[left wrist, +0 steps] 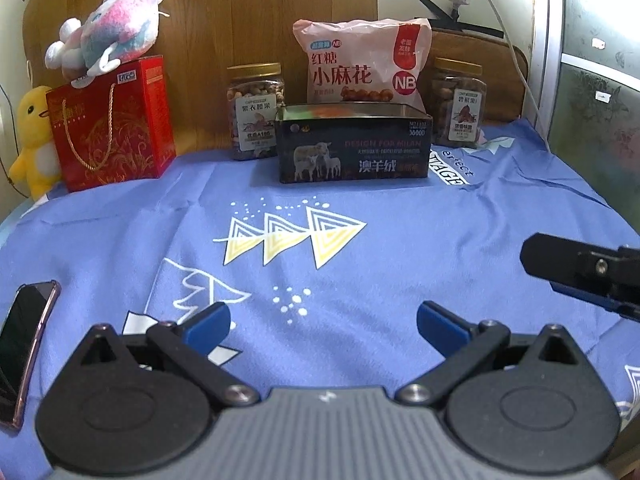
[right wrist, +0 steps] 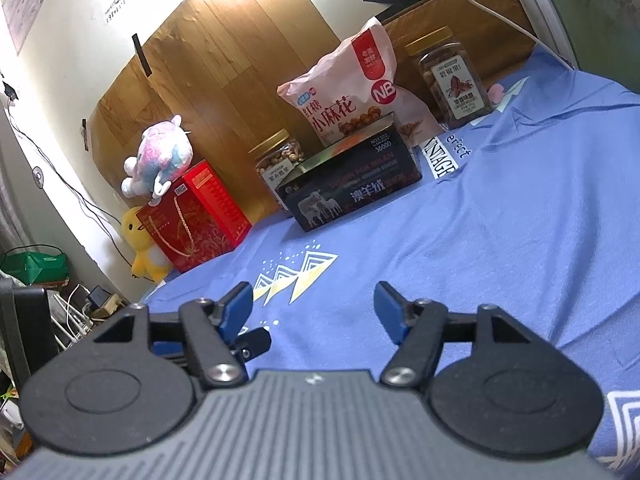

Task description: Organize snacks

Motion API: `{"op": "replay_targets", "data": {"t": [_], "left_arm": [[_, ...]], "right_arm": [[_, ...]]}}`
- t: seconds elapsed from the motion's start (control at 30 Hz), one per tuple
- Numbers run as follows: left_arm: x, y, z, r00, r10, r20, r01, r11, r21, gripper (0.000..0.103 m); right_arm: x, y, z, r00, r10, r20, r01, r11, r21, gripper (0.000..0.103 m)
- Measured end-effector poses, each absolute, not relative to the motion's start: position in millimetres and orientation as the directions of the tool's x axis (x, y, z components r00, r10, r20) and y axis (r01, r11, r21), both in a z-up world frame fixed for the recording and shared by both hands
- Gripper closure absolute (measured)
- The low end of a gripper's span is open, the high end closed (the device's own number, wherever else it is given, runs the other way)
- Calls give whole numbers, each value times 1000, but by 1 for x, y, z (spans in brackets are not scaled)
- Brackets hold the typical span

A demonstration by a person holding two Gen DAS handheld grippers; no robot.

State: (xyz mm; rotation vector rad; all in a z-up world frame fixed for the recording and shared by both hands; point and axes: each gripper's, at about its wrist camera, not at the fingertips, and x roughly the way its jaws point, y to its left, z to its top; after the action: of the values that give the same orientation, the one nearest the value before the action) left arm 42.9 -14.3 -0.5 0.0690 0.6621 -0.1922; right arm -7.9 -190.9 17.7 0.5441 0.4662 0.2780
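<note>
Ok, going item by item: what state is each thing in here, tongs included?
left tongs: open, empty
right tongs: open, empty
black tin: lid off, upright
left nut jar: lidded, upright
right nut jar: lidded, upright
pink snack bag: standing behind the tin
phone: screen dark

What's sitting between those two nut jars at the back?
In the left wrist view, the pink snack bag stands between the left jar and the right jar, with the open dark tin just in front of it.
</note>
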Motion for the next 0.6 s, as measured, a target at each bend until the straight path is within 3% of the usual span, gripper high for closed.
{"op": "replay_targets", "data": {"t": [0.6], "left_arm": [[44, -22, -4, 795, -105, -598, 174, 983, 59, 0]], "right_arm": [[-4, -189, 13, 854, 366, -370, -115, 826, 551, 33]]}}
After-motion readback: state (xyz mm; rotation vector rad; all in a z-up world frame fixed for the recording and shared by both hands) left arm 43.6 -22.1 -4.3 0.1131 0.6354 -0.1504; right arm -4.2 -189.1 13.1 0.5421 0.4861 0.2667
